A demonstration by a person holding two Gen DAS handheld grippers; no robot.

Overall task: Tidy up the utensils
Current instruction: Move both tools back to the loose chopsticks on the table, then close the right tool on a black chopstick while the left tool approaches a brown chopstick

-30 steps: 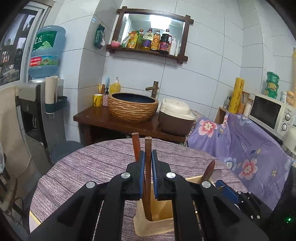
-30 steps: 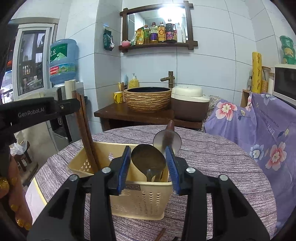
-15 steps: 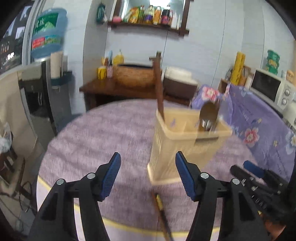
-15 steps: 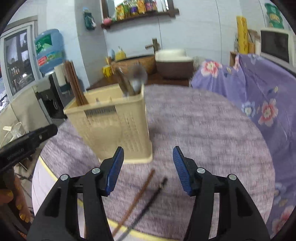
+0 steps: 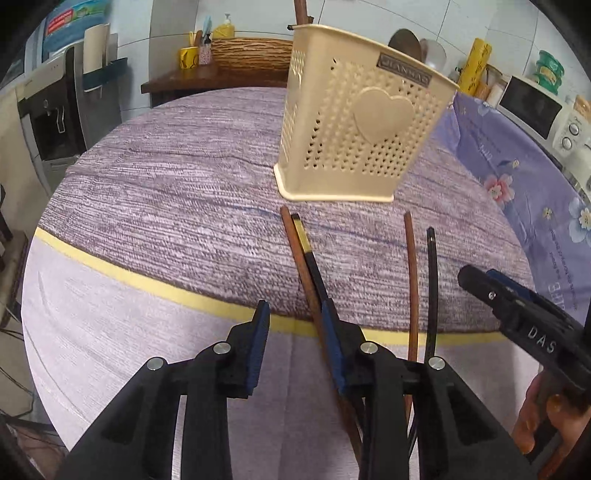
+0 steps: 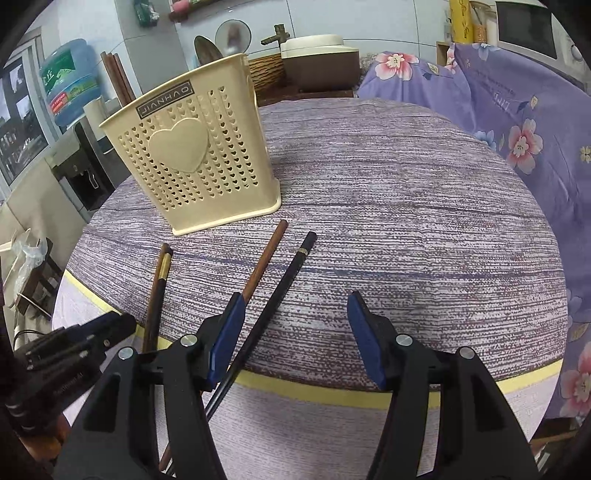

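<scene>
Over on the far left, a water dispenser (image 6: 70, 88) stands by the wall. The round table (image 5: 166, 206) wears a purple striped cloth with a yellow band near its rim.

Left gripper (image 5: 295, 345) hovers low over the near edge, jaws released and spread, nothing between the blue pads. Right beside its right-hand finger lies a pair of chopsticks (image 5: 301, 251), one reddish-brown, one black with a gold section near the top, touching side by side, tips pointing at the holder. Their lower ends disappear under the gripper body.

Middle of the table: the cream utensil holder (image 5: 354, 122), upright, perforated with little heart-shaped holes, a raised solid heart on the front and a dark label near the top rim. Brown chopsticks (image 6: 116, 79) stick up from its left end in the right wrist view, and a dark spoon (image 6: 207, 50) plus a pale round-headed utensil (image 6: 233, 35) rise behind them.

Just in front of the holder, a single brown chopstick (image 6: 266, 258) and a black chopstick (image 6: 288, 277) with a thin gold ring lie apart, fanned slightly, both running back toward the near edge.

Right gripper (image 6: 295, 338), jaws wide apart too, gripping nothing; the black chopstick passes just inside its left-hand finger, and I cannot tell whether they touch.

Far right, a purple floral cloth (image 6: 517, 110) drapes beside the table, a microwave (image 5: 535, 107) above it.
</scene>
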